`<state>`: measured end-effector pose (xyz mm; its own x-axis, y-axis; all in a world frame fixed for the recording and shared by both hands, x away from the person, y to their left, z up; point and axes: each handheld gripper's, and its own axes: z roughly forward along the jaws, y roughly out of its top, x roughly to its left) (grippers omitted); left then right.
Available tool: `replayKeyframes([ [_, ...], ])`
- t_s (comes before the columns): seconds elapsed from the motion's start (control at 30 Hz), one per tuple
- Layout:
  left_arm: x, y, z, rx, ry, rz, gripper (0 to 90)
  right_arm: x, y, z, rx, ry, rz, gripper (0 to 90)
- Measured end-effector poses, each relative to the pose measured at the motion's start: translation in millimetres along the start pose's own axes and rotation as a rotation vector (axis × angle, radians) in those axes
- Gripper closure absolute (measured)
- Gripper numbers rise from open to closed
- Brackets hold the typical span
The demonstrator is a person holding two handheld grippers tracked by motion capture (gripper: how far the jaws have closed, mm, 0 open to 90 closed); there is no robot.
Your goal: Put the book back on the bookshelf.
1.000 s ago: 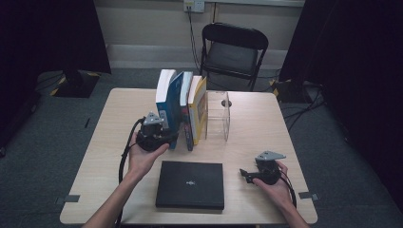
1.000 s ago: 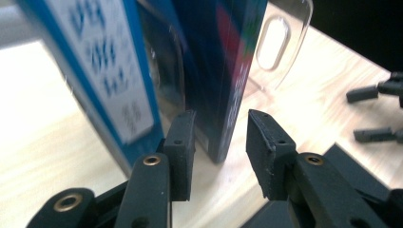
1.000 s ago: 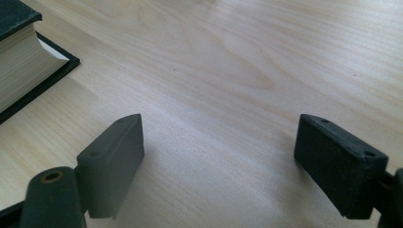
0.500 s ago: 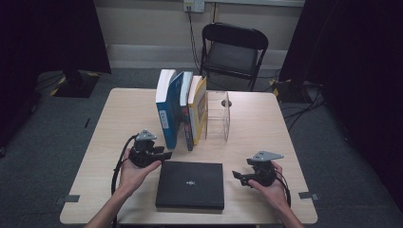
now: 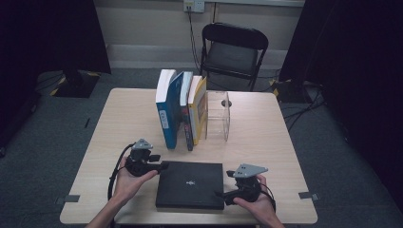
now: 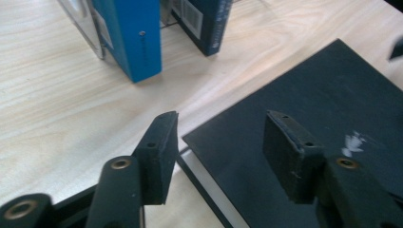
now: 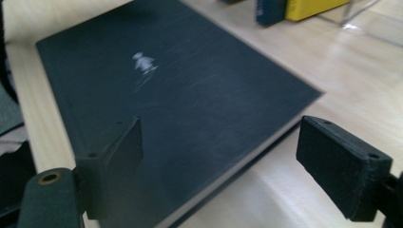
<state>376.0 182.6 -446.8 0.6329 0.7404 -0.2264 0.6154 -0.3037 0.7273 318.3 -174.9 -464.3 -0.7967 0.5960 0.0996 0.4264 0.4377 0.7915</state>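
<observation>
A black hardcover book (image 5: 190,184) lies flat near the table's front edge, with a small white emblem on its cover. My left gripper (image 5: 163,166) is at the book's far left corner. In the left gripper view it (image 6: 218,137) is open, its jaws either side of that corner of the book (image 6: 313,95). My right gripper (image 5: 220,194) is at the book's near right corner. In the right gripper view it (image 7: 218,152) is open, one jaw over the cover (image 7: 166,95) and the other beyond the edge, above the table.
A blue book (image 5: 167,109), a dark book (image 5: 185,116) and a yellow book (image 5: 198,109) stand upright mid-table against a clear acrylic bookend (image 5: 219,116). The wooden table (image 5: 266,133) has bare room left and right. A black folding chair (image 5: 233,52) stands behind it.
My left gripper has pulled back from the standing books to the flat black book's far left corner. My right gripper has shifted left and closer to the book's right edge.
</observation>
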Motion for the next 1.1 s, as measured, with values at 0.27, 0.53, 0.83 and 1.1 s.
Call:
replayKeyframes([
  [0.27,-0.3,-2.3,7.6,0.024,0.002,0.005,44.2,5.8,-6.4,5.8,0.026,0.027,-0.021,14.9],
  [0.53,-1.3,-15.1,3.3,0.063,-0.015,-0.014,46.4,9.2,-7.7,5.6,0.031,0.055,-0.028,14.8],
  [0.83,-0.9,-13.8,13.1,0.035,-0.034,-0.031,41.3,14.4,-10.4,3.7,0.044,0.062,-0.037,12.7],
  [1.1,5.5,-9.9,21.2,0.016,-0.060,-0.007,38.2,20.0,-15.2,2.0,0.077,0.057,-0.075,11.5],
])
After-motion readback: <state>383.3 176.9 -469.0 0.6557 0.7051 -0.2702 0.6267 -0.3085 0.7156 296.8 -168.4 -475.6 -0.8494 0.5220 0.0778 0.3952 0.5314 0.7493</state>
